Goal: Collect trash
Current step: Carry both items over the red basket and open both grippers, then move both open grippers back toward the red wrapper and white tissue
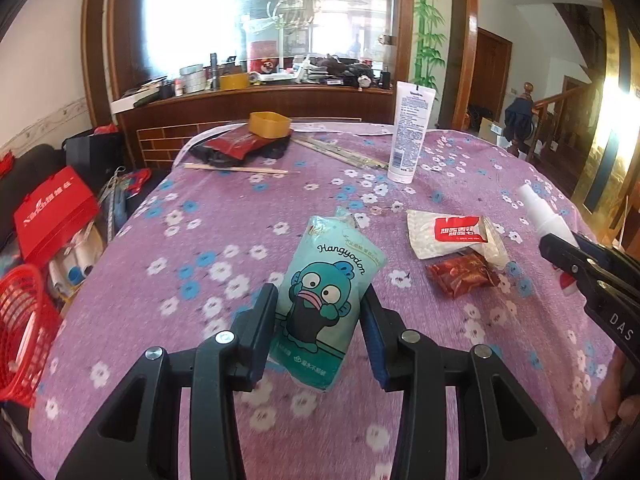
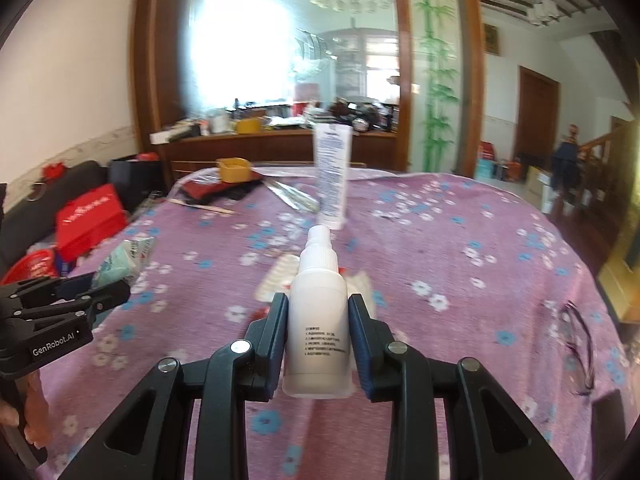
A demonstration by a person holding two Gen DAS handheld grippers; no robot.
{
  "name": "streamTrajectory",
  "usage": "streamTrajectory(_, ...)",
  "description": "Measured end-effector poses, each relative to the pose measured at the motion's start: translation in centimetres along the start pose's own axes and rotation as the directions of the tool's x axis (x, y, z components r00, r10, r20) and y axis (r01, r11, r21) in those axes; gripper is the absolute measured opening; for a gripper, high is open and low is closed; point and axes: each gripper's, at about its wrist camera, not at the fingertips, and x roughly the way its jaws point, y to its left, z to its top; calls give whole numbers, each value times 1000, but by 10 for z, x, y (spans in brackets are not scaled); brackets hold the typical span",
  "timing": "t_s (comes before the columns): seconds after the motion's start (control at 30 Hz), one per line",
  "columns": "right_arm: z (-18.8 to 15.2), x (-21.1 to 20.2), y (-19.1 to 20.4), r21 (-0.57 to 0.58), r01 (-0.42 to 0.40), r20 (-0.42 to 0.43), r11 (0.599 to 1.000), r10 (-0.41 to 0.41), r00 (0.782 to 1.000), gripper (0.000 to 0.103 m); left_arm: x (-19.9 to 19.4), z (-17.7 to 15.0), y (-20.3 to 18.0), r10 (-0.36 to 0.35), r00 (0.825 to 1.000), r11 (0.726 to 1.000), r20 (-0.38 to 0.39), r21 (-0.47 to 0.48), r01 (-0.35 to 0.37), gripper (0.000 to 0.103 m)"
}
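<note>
My left gripper is shut on a teal Hangyodon tissue pack and holds it just above the purple flowered tablecloth. My right gripper is shut on a white spray bottle, nozzle pointing away; that bottle also shows in the left wrist view. A white packet with a red label and a dark red wrapper lie on the cloth right of the tissue pack. The left gripper with the pack shows in the right wrist view.
A tall white tube stands at the far side, beside chopsticks, a yellow box and a dark red bag. A red basket sits off the table's left edge. Glasses lie at the right.
</note>
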Motion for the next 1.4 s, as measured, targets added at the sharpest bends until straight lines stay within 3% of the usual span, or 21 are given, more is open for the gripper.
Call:
streamTrajectory(0.1,1,-5,4,-3,-119,21,993,119,993,32,-26,-8,15,19,999,1000,26,-18,-19,40)
streamTrajectory(0.23,0,14,10,29,-160,-76,987,162,984,33,-58,-15,46,42,998,998,37,-56,-40,40)
streamTrajectory(0.4,7,7,47,58,-270,-149,961,276,950,33,-91,-19,97,104,994,989,45,-112,-98,40)
streamTrajectory(0.6,32,1,135,31,-434,-212,901,430,878,33,-117,-29,179,205,978,952,47,-240,-188,41)
streamTrajectory(0.83,56,26,268,-4,-603,-301,798,574,762,33,-122,-46,277,276,961,889,-6,-379,-257,42)
streamTrajectory(1.0,66,51,353,-25,-659,-330,751,616,715,33,-120,-54,325,301,953,851,-30,-443,-283,42)
streamTrajectory(1.13,70,79,398,7,-686,-352,728,644,679,33,-118,-59,346,307,951,831,-30,-480,-283,43)
streamTrajectory(1.23,71,102,420,31,-700,-366,714,659,657,35,-116,-66,360,311,950,815,-33,-504,-285,55)
streamTrajectory(1.3,72,116,429,71,-722,-382,688,688,617,45,-115,-68,365,306,952,808,-30,-521,-276,65)
streamTrajectory(1.37,73,121,421,86,-704,-370,705,679,634,46,-117,-69,367,311,950,801,-25,-531,-277,65)
streamTrajectory(1.4,74,120,415,93,-709,-359,699,688,631,46,-119,-70,366,315,949,799,-20,-534,-276,66)
